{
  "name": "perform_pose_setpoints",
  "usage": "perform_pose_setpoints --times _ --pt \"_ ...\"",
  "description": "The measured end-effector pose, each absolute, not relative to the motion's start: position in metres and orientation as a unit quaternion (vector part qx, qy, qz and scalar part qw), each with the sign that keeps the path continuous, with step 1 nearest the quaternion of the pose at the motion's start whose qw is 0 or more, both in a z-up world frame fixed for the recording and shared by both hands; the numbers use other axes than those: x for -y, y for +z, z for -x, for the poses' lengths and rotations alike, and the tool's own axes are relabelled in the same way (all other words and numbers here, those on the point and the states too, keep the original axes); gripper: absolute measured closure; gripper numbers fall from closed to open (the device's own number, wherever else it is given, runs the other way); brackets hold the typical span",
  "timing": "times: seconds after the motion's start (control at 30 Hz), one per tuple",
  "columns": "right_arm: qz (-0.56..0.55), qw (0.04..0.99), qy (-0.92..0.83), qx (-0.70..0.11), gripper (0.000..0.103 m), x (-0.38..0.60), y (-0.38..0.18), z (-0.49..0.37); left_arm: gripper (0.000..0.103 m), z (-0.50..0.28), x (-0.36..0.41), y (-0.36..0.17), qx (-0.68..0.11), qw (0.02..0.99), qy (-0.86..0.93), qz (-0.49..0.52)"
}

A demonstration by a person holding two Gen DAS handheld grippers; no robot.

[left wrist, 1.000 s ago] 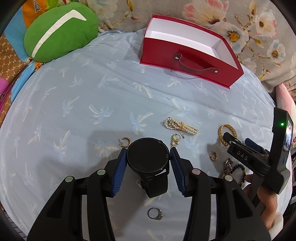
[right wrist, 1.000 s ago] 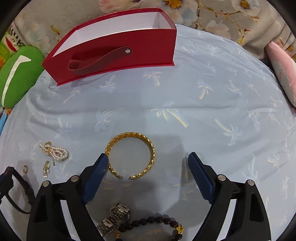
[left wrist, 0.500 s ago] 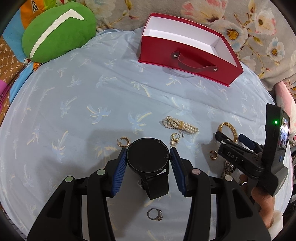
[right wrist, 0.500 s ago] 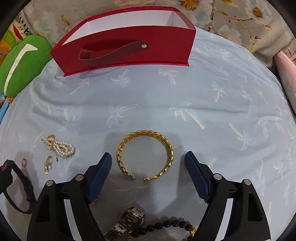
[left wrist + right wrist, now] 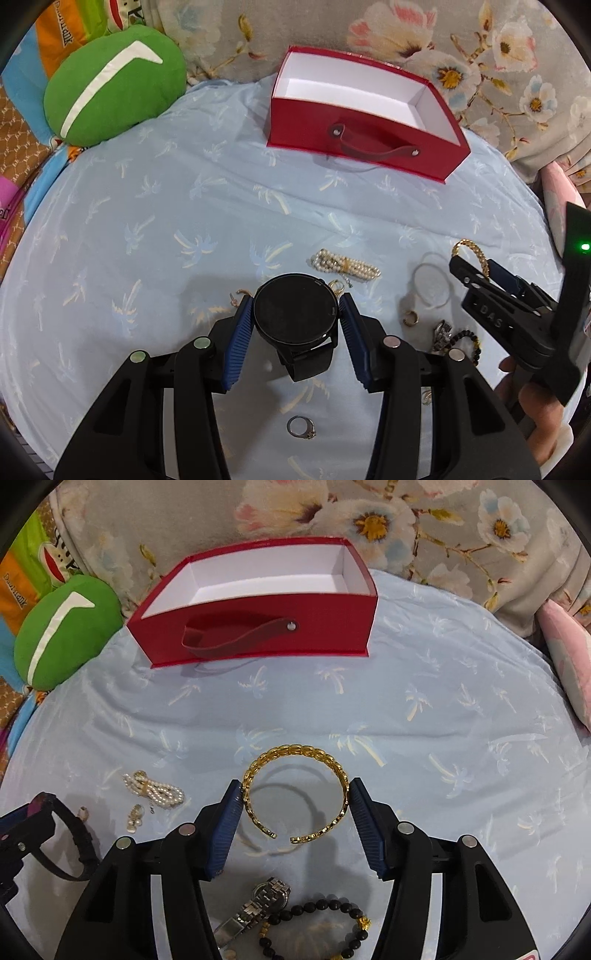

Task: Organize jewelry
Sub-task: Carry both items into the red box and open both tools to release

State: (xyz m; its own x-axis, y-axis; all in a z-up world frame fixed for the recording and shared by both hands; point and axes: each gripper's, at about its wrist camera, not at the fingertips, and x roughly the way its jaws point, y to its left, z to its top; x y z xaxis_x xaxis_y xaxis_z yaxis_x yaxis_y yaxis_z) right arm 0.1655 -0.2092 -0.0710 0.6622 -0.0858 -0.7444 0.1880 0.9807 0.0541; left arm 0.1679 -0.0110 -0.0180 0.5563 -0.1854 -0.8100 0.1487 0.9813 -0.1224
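My left gripper (image 5: pixel 295 299) is shut on a black round smartwatch (image 5: pixel 295 315), held by its case above the pale blue cloth, strap hanging toward me. In the right wrist view, my right gripper (image 5: pixel 295 786) has its jaws closing on a gold open bangle (image 5: pixel 295 750). Both blue pads touch the bangle's sides, and its shadow on the cloth shows it lifted. The open red box (image 5: pixel 258 635) with a white inside stands at the back, nothing visible in it. In the left wrist view the box (image 5: pixel 362 127) is at the upper middle and the bangle (image 5: pixel 471 247) at the right.
On the cloth lie a pearl bracelet (image 5: pixel 155 788), small gold earrings (image 5: pixel 135 818), a ring (image 5: pixel 301 426), a silver watch (image 5: pixel 258 904) and a black bead bracelet (image 5: pixel 325 919). A green cushion (image 5: pixel 110 81) sits at the back left and a pink pillow (image 5: pixel 569 664) at the right edge.
The right gripper's jaws have closed in onto the gold bangle and raised it off the cloth. The left gripper has kept still with the watch.
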Motion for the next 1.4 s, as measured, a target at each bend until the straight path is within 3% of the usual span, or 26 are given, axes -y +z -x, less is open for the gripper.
perform_pose_setpoints --times 0.33,0.77,1.4 --pt "-0.051 0.946 -0.045 -0.316 0.046 0.213 0.019 -0.158 0.057 -0.19 0.023 0.048 -0.382 0.917 -0.114 0.013" --pt "-0.052 0.963 -0.043 -0.261 0.046 0.25 0.079 -0.272 0.057 -0.313 0.075 0.13 -0.247 0.964 -0.097 -0.033" --pt "-0.057 0.941 -0.074 -0.324 0.045 0.281 0.005 -0.409 0.057 -0.455 0.134 0.047 -0.303 0.948 -0.089 -0.05"
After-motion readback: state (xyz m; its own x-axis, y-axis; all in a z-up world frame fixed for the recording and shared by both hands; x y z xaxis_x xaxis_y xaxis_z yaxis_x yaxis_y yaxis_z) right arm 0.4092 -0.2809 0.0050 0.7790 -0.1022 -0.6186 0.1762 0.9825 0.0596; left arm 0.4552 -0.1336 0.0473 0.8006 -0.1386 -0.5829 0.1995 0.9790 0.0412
